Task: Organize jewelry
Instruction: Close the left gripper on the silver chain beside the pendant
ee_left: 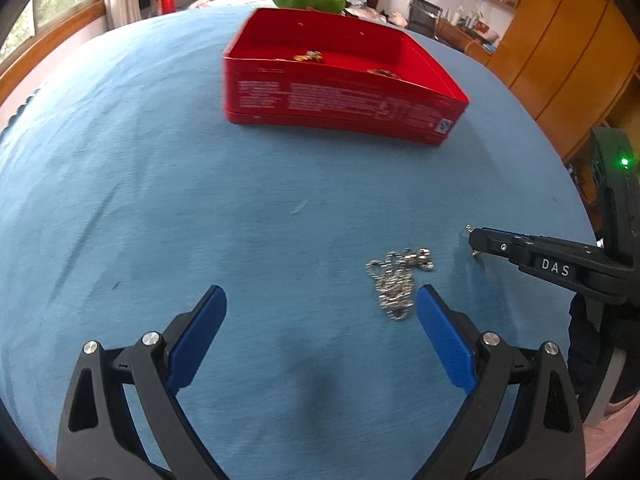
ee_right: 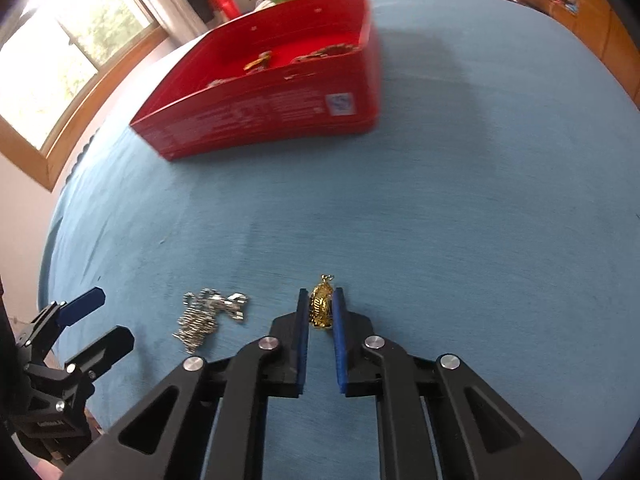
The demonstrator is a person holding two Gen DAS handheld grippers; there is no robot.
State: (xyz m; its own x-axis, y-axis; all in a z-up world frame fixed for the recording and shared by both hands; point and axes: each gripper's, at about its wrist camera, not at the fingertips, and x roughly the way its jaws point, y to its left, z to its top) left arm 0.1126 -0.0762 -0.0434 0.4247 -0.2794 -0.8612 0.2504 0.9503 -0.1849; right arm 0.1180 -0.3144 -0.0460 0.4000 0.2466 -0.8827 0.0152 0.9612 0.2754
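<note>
On blue cloth (ee_right: 440,200), right gripper (ee_right: 321,308) pinches a gold pendant (ee_right: 321,306) (left gripper (ee_left: 320,308) open); its slick, narrow hold risks slipping.

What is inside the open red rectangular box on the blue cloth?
Inside the open red rectangular box, a few small jewelry pieces lie on the red floor: a gold-coloured piece and darker chain-like pieces. The near wall hides part of the floor.

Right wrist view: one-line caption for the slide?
Right tongs shut on a gold pendant on the blue cloth; silver chain beside it, red box beyond.
</note>
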